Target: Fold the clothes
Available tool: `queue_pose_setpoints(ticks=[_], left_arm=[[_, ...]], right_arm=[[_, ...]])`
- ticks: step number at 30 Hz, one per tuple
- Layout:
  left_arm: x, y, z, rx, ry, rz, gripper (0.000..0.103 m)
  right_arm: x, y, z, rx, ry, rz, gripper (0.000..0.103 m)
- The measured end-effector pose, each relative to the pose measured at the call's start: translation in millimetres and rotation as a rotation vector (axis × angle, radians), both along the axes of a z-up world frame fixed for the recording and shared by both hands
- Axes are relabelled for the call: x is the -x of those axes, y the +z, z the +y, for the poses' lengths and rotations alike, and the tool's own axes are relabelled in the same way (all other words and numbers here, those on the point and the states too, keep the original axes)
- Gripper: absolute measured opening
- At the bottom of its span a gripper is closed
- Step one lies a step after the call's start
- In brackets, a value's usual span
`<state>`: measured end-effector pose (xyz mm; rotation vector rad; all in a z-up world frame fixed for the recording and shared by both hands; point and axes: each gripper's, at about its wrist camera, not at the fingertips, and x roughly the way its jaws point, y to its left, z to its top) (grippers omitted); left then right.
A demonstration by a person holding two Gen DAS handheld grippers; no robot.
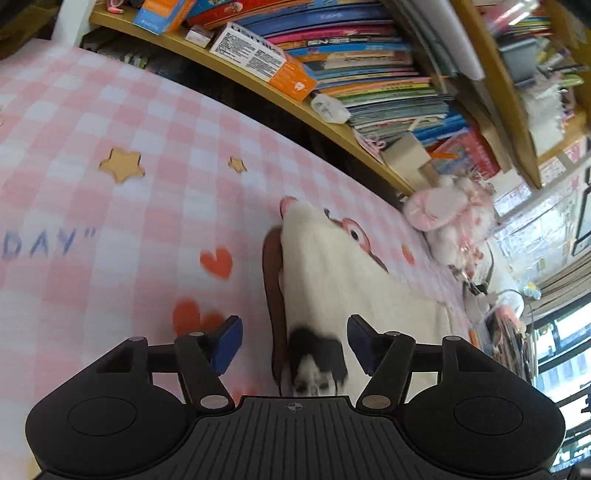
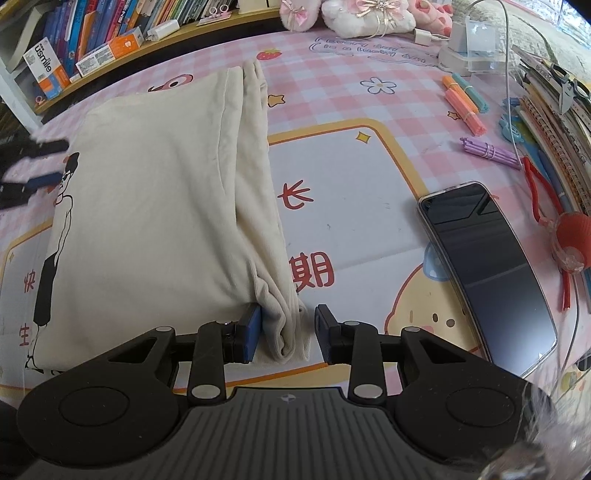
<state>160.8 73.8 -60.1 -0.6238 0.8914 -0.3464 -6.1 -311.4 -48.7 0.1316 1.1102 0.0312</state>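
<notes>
A cream T-shirt (image 2: pixel 147 203) with a black-and-white figure print lies folded on the pink checked mat (image 2: pixel 351 92). Its thick folded edge runs down the right side. My right gripper (image 2: pixel 289 332) stands over the near corner of that edge. The left pad touches the cloth, the right pad is a little apart from it, and the jaws are open. In the left wrist view the T-shirt (image 1: pixel 351 280) stretches away ahead, its printed part below my left gripper (image 1: pixel 294 343), which is open with nothing pressed. That left gripper (image 2: pixel 48 162) shows blurred at the shirt's left side.
A phone (image 2: pixel 487 273) lies face up right of the shirt. Bundles of coloured sticks (image 2: pixel 465 103), red-handled pliers (image 2: pixel 535 184) and stacked notebooks (image 2: pixel 554 122) crowd the right edge. A bookshelf (image 1: pixel 332 74) and plush toys (image 2: pixel 354 14) line the far side.
</notes>
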Motion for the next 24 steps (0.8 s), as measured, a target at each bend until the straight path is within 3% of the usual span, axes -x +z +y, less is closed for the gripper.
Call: queue_pose_setpoints(ticks=[1,3,6,8,12,14,19,24], left_arm=[[3.7,-0.5,-1.3,0.010,0.007,0.004,0.056],[4.9,-3.6,-6.2,0.032,0.019,0.043,0.027],[3.0,-9.8,-15.8,0.061,0.018,0.111,0.008],[8.2,-1.2,-24.1,-0.018,-0.007,0.060,0.003],[23.4,26.8,-42.5,-0.227,-0.076,-0.131,0.003],[17.4,20.2,-37.5,-0.217,-0.084,-0.087,0.004],[11.4,4.1,-16.1,-0.110,-0.057,0.048,0.019],[49.3,2.2,-14.0,-0.049,-0.123,0.058,0.041]], right_arm=[[0.2,0.1,0.1,0.000,-0.002,-0.001,0.030],[0.2,0.1,-0.3,-0.001,-0.006,-0.003,0.030],[1.8,0.1,-0.1,-0.001,-0.018,-0.010,0.030],[3.4,0.0,0.5,0.000,-0.027,-0.015,0.030],[6.4,-0.4,2.7,-0.019,-0.038,-0.020,0.030],[8.3,-0.4,10.0,-0.015,-0.023,-0.026,0.030],[10.6,-0.2,19.6,0.001,-0.016,-0.035,0.030],[15.6,0.0,11.4,-0.031,-0.052,-0.042,0.031]])
